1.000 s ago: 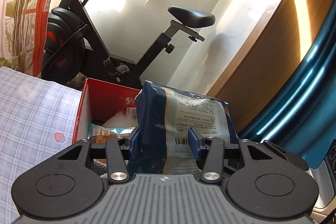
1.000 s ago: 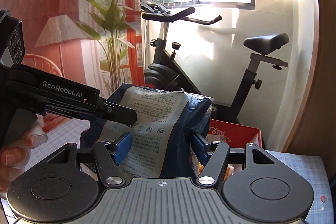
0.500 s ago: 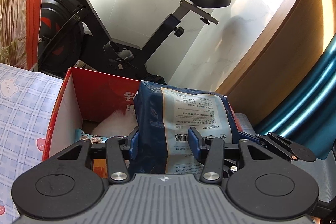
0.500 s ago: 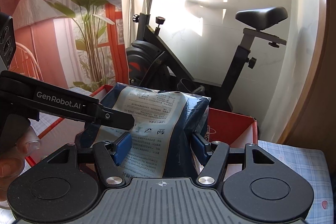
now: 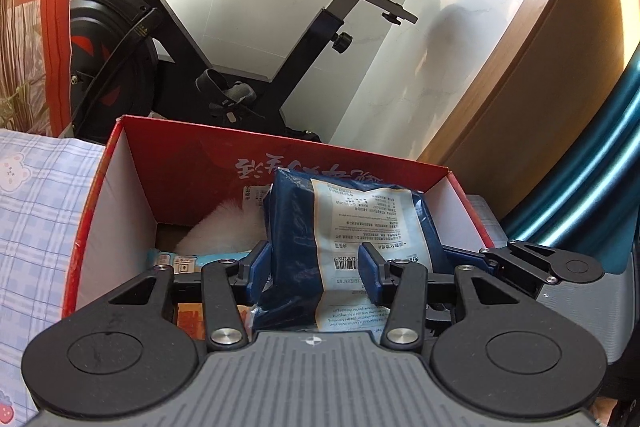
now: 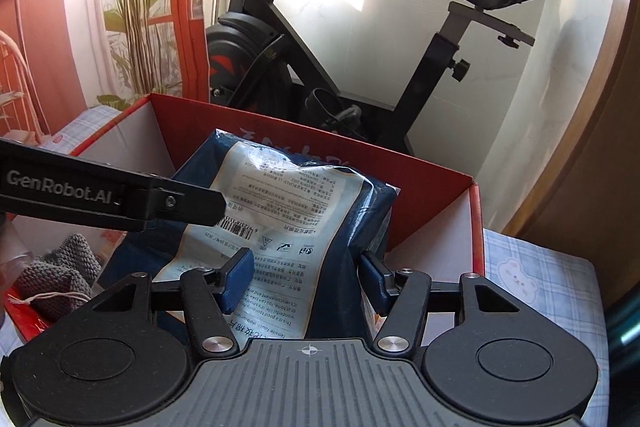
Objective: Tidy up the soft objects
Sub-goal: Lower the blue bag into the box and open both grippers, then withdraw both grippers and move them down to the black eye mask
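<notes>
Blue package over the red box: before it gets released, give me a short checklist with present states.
1. Left hand-held gripper shut on the blue package: ok.
2. Right hand-held gripper shut on the package too: ok.
3. Package within the red box walls: ok.
4. Package resting on the contents: cannot tell.
5. White fluffy item out from under it: cannot tell.

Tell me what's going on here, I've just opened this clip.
A person with a handheld gripper in each hand is putting a soft blue package into a red cardboard box. Both the left gripper and the right gripper have their jaws closed on the package, which sits partly inside the box, above what is already there. That includes a white fluffy item and a grey knitted piece. The box rests on a blue checked cloth, with an exercise bike behind.
</notes>
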Action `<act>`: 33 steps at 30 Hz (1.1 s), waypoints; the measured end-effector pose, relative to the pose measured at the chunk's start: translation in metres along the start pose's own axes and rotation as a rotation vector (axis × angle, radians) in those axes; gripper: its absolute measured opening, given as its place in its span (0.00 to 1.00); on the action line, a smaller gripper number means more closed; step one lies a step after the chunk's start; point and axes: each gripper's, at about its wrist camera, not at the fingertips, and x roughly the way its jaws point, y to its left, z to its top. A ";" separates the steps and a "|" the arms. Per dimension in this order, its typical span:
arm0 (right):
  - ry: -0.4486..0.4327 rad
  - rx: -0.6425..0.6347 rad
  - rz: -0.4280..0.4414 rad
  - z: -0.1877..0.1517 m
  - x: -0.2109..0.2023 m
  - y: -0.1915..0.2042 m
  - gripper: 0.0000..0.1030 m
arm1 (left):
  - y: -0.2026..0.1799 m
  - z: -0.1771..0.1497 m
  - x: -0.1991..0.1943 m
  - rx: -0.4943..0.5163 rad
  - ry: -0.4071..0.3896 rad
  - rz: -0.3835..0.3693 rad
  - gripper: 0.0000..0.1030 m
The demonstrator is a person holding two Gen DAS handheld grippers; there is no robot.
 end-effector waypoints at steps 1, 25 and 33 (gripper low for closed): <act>0.019 -0.003 -0.017 0.001 0.002 0.002 0.51 | -0.001 0.000 -0.003 0.016 -0.009 0.005 0.48; -0.304 -0.097 0.099 -0.073 -0.157 0.044 0.61 | 0.029 -0.071 -0.151 0.154 -0.118 0.129 0.50; -0.297 -0.065 0.148 -0.116 -0.165 0.073 0.59 | 0.050 -0.116 -0.159 0.128 -0.071 0.185 0.50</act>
